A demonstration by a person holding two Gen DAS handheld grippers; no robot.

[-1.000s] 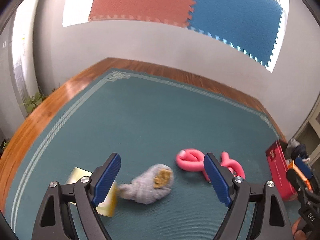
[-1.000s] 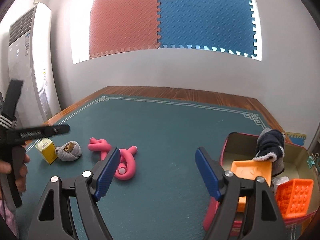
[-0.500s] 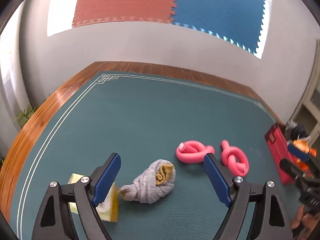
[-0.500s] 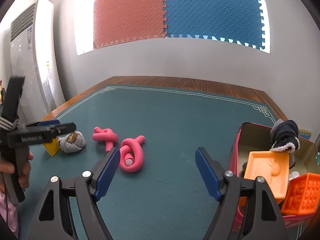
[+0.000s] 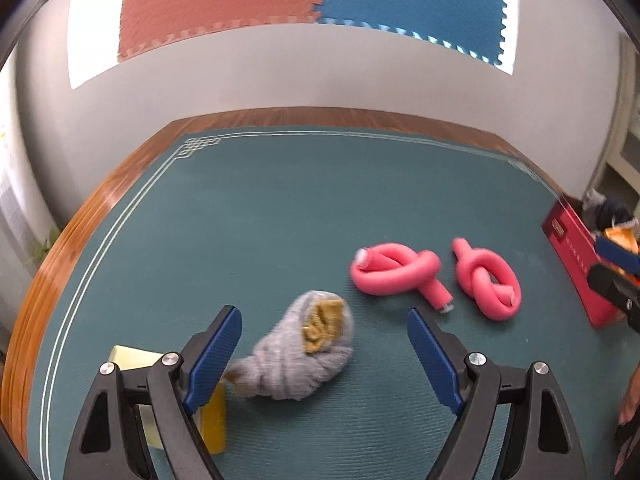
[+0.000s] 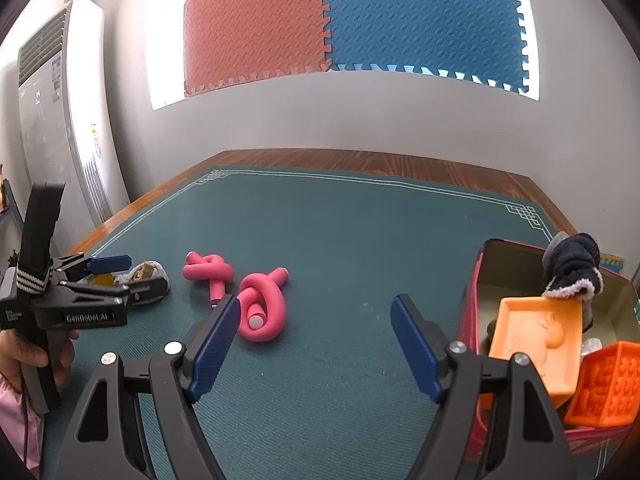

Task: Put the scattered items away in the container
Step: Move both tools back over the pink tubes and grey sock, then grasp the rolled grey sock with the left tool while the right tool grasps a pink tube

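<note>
Green-matted tabletop (image 5: 280,216), scattered items near our tools.
Our left tool (image 5: 324,354) gapes around the grey sock bundle (image 5: 304,350); our right tool (image 6: 316,346) is spread beside the red container (image 6: 476,280).

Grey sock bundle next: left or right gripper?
Left, probably. The open left gripper already frames the grey sock bundle between its fingers. The right gripper, also open, sits nearer the red container, far from the bundle.

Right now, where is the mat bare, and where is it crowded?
Bare: the green mat from its far border to the pink knots, and between them and the red tin. Crowded: grey sock, yellow box, tin interior.
</note>
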